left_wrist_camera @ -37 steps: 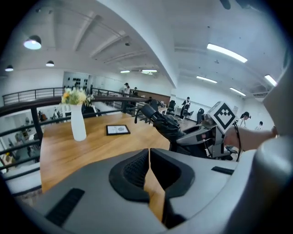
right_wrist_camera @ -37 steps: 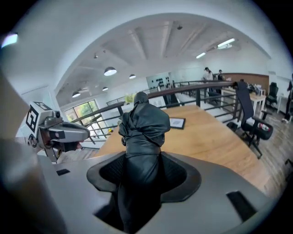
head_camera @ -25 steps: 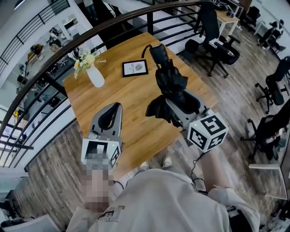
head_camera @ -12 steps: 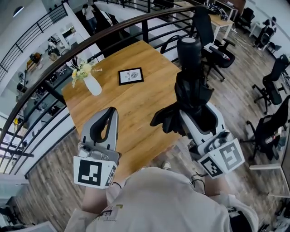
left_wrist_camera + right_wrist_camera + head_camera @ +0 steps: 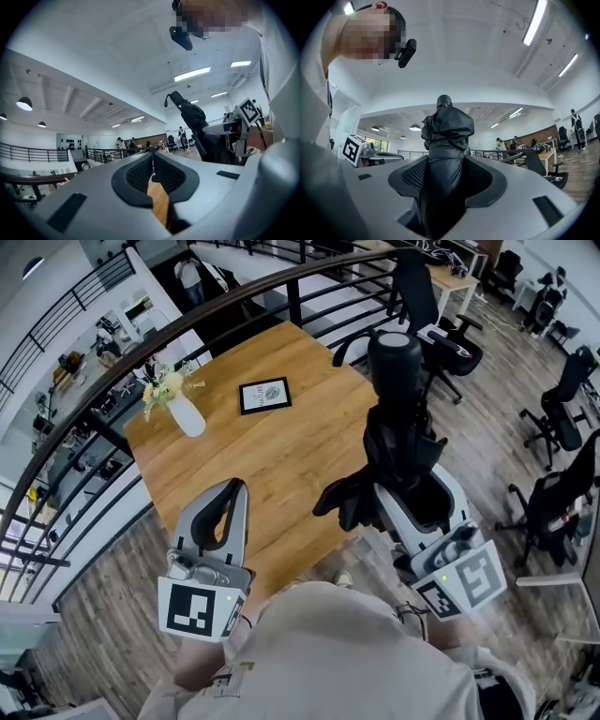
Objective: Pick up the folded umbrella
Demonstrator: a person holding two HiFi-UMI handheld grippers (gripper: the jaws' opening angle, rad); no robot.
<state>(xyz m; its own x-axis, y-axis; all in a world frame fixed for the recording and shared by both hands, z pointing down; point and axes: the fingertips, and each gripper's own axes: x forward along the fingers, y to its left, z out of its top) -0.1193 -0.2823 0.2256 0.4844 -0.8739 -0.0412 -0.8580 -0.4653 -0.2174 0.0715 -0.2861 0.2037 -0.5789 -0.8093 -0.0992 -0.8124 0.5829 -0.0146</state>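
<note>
Well, the right claw is clamped round the folded umbrella, holding it up clear of the table. The left claw is closed on nothing. It looks picked up to me, so only a steady hold is wanted.

The folded umbrella is plain black fabric. The right claw and left claw have pale grey shells and black ribbed pads. Their marker cubes carry black-and-white squares. The surface is warm brown wood grain. The vase is white and its flowers are yellow. The floor is grey-brown planks.
</note>
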